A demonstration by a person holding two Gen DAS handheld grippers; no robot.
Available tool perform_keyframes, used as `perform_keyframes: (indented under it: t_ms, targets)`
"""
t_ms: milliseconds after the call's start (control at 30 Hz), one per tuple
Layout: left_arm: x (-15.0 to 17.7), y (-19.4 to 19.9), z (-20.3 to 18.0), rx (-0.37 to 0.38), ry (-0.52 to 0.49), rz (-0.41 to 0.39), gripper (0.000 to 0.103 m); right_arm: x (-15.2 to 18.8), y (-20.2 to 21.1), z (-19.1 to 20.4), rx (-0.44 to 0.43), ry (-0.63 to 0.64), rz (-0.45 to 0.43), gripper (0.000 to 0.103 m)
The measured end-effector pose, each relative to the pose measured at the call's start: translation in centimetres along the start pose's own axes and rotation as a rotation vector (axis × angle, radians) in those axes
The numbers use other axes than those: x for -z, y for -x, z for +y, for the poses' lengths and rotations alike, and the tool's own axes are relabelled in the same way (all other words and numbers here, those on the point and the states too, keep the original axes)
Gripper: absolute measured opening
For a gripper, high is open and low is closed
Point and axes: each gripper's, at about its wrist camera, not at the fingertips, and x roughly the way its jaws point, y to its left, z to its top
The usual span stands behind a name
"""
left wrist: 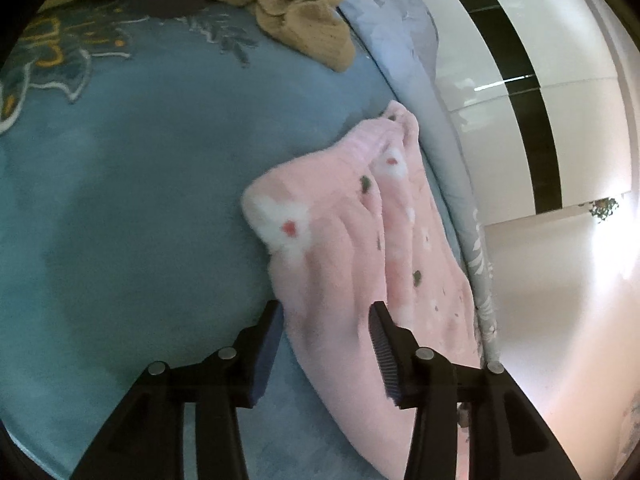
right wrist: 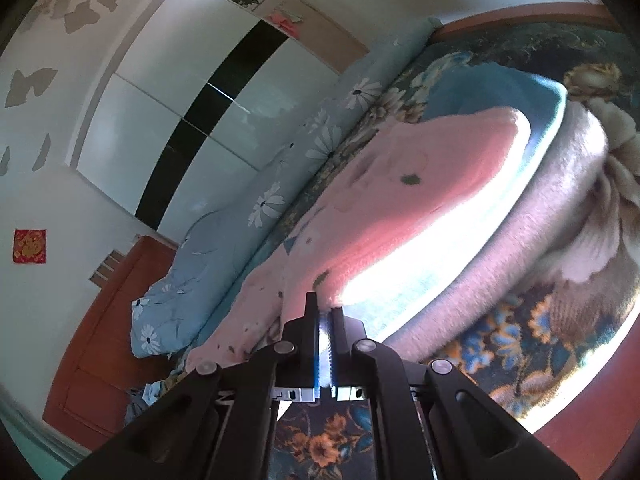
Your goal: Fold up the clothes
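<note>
the right gripper (right wrist: 325,312) has its jaws clamped on an edge of the pink garment (left wrist: 352,248) on the bed (left wrist: 140,200), probably to lift a fold, while the left gripper (left wrist: 326,316) straddles it, jaws partly open, seemingly to steady it.

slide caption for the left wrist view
Left gripper open over a pink flowered garment lying on a blue blanket.

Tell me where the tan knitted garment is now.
In the left wrist view the tan knitted garment lies crumpled at the top centre, on the blue blanket, beyond the pink flowered garment and beside the pale blue quilt.
</note>
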Motion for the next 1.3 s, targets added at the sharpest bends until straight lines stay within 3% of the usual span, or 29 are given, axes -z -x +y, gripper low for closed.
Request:
perform_keyframes:
  t_ms: [33, 67, 233, 433, 633, 867, 1100, 1300]
  targets:
    - [0.1, 0.0, -0.2, 0.010, -0.008, -0.006, 0.008, -0.1, 0.1, 0.3, -0.011, 0.003, -0.005, 0.003]
    - [0.1, 0.1, -0.3, 0.023, -0.010, -0.006, 0.004, -0.2, 0.2, 0.5, -0.026, 0.005, -0.010, 0.003]
    - [-1.1, 2.0, -1.9, 0.185, 0.024, -0.021, 0.006, -2.5, 0.2, 2.1, -0.088, 0.022, -0.056, 0.003]
    - [-5.2, 3.3, -8.4, 0.257, -0.036, -0.093, 0.006, -7.6, -2.8, 5.2, -0.112, 0.054, -0.109, 0.003]
    - [-9.8, -1.2, -13.8, 0.159, -0.073, -0.090, 0.006, -13.6, -10.7, 7.7, -0.027, 0.061, -0.076, 0.003]
    - [-13.6, -7.9, -16.9, 0.024, -0.129, -0.025, 0.006, -18.2, -21.9, 8.0, 0.189, 0.094, 0.004, 0.003]
    - [-15.5, -14.0, -16.4, -0.093, -0.159, 0.042, 0.006, -18.7, -31.0, 4.0, 0.369, 0.011, 0.126, 0.003]
    - [-16.5, -16.6, -15.7, -0.110, -0.157, 0.074, 0.006, -18.2, -33.9, 2.5, 0.440, 0.023, 0.180, 0.003]
